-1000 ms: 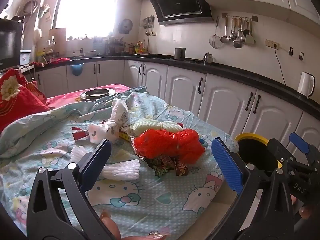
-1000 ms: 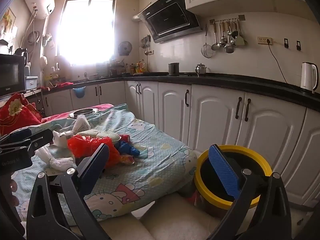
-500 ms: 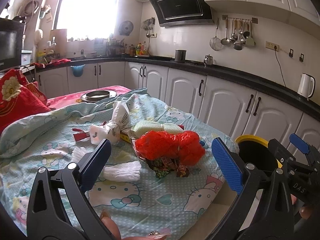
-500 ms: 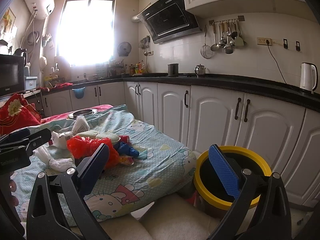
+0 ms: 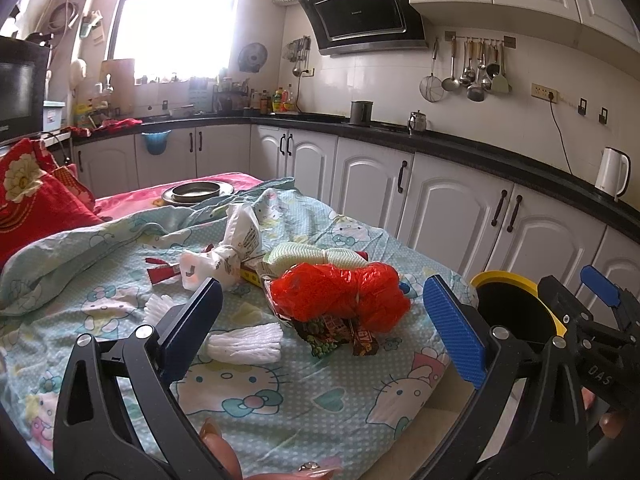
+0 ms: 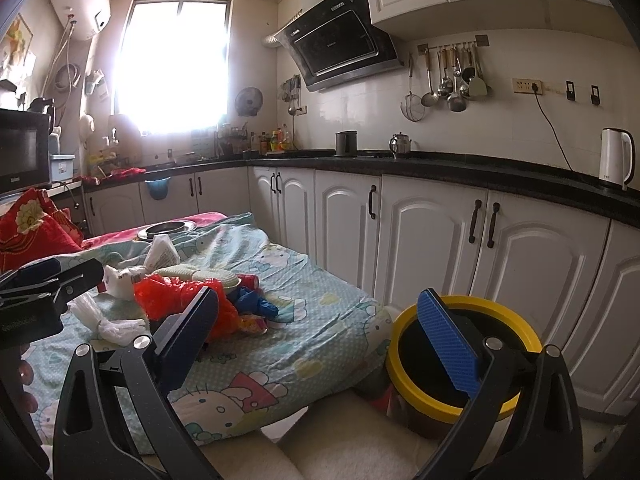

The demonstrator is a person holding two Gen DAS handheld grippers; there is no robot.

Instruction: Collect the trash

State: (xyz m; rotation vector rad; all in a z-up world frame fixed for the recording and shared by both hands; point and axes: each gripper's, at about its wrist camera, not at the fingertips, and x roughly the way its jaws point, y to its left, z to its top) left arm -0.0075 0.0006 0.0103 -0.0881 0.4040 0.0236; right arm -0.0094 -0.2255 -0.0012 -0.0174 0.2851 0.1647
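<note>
My left tongs hang wide apart and empty over the near edge of a bed covered in a cartoon-cat sheet, in a kitchen lined with white cabinets. The trash lies heaped in the middle of the bed: a crumpled red plastic bag sits between the two blue pads in the left view, with dark snack wrappers just in front of it and a folded white tissue to its left. Farther back, a twisted white plastic bag rests beside a pale green cloth, and a small red wrapper lies to the left of the white bag.

My right tongs are also spread wide and hold nothing, poised off the bed's right side. Just beyond their right pad stands a yellow-rimmed bin on the floor, close against the corner of the bed. From this side a blue bag shows just right of the red one.

At the far end of the bed a round metal dish sits on a red cover, and a red flowered pillow lies at the far left. A white kettle stands on the black worktop at the right.
</note>
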